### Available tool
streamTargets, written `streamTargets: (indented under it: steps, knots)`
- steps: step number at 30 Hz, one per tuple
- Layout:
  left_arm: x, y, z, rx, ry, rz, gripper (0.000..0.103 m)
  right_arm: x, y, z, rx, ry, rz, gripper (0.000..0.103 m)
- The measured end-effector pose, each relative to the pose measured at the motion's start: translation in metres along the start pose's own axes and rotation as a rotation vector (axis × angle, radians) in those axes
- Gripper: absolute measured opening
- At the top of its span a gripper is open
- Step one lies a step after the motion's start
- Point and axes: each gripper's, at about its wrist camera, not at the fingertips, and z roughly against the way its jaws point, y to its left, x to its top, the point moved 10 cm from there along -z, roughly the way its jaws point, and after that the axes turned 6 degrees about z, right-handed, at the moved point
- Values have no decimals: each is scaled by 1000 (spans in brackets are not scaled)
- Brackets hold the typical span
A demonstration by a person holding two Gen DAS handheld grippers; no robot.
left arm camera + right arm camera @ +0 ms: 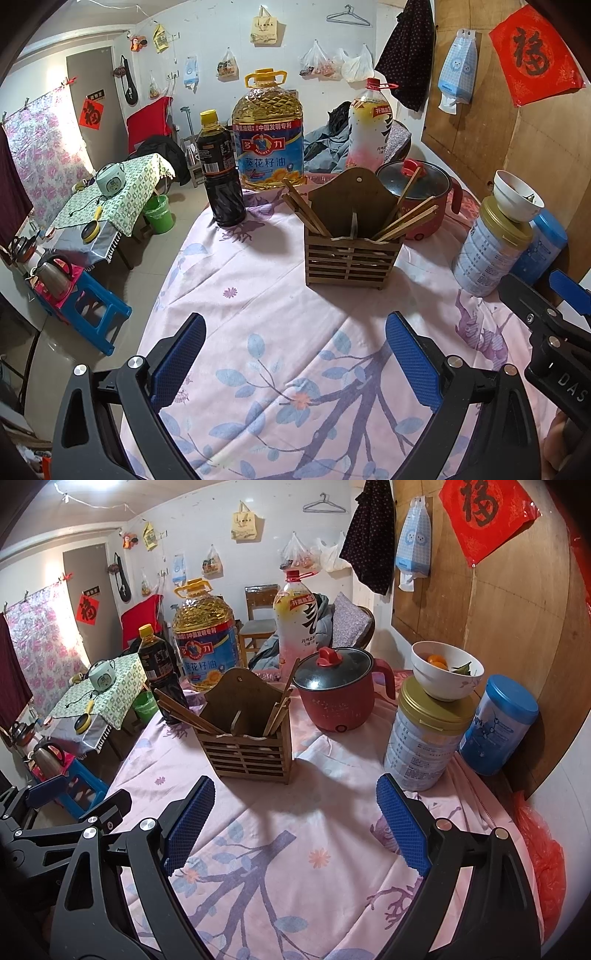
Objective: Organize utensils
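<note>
Where the pink floral tablecloth (280,317) covers the table, a slatted wooden utensil holder (351,254) stands upright near the middle, its tall arched back panel pierced by a hanging hole. Wooden chopsticks (303,212) lean out of its left compartment, and a second bundle of chopsticks (406,221) fans out of the right one; a divider separates the two. Just behind the holder on its right sits a red electric pot (343,698) with a dark glass lid and red knob. Further back stand a dark sauce bottle (219,170), a large jug of sunflower oil (267,133) and a tall drink bottle (369,125). To the right, a white bowl (447,672) holding small orange fruit rests on a gold-lidded tin (424,738), with a blue canister (498,723) just beside it against a plywood wall. Plastic bags, a coat hanger and red paper decorations hang on the walls; a side table with a green-patterned cloth (122,192) stands at the left. Left gripper (295,363) hovers over bare cloth in front of the holder, jaws spread wide, holding nothing. Right gripper (295,825) likewise: jaws apart, empty, well short of the holder.
</note>
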Motion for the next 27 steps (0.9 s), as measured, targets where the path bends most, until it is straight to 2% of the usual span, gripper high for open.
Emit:
streamTargets:
  steps: [20,27]
  knots:
    - [7,-7,-6,-11,4,-21,96,3,-2,-1,-1,0,-4,87]
    - [13,-10,-2,11,-34,-49,96,6,-6,-5,-2,5,-15,87]
